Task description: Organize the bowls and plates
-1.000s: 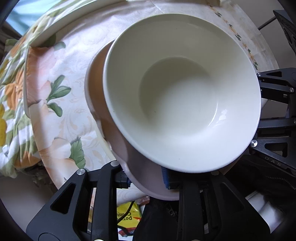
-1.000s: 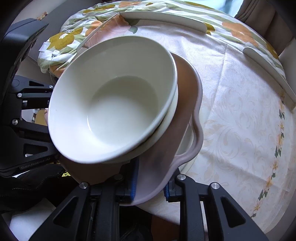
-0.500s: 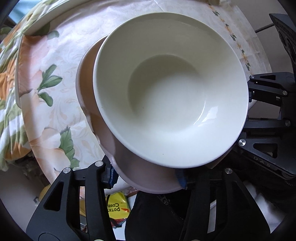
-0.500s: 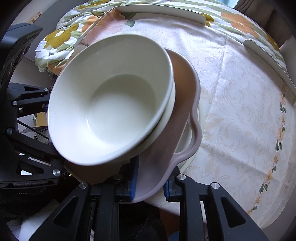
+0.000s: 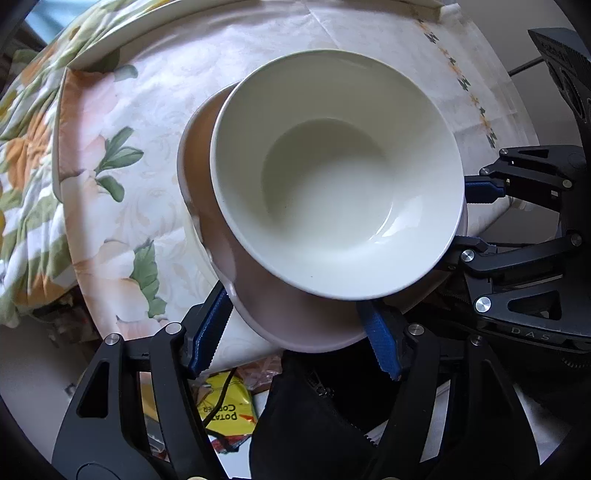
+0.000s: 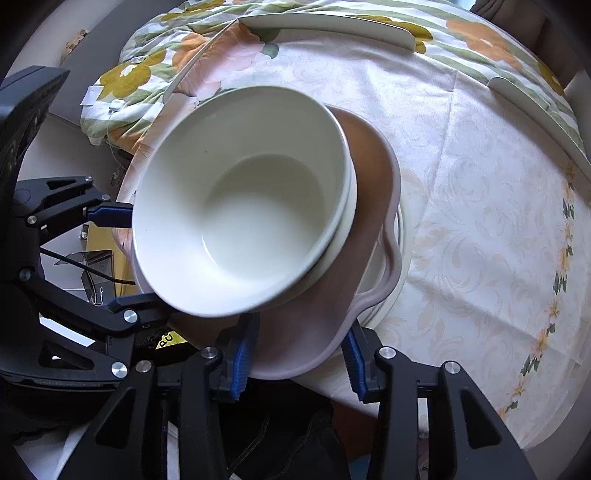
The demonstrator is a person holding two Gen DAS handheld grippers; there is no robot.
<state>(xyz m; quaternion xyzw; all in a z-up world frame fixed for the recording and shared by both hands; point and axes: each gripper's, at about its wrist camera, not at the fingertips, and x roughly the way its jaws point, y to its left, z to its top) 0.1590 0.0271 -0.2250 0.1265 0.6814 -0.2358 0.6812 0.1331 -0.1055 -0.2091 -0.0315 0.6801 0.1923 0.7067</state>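
Note:
A white bowl sits nested on another white bowl on a pinkish wavy-rimmed plate, which lies on a white plate at the table's near edge. My left gripper is open, its blue-padded fingers standing apart on either side of the pink plate's rim. My right gripper is open too, its fingers a little off the pink plate's edge. Each gripper also shows in the other's view, the right one in the left wrist view and the left one in the right wrist view.
The round table has a pale floral cloth. Long white plates or trays lie at the far edge. A yellow snack packet lies on the floor below the table edge.
Both grippers have opened and drawn back from the pink plate's rim. The stack now rests lower and farther out on the table.

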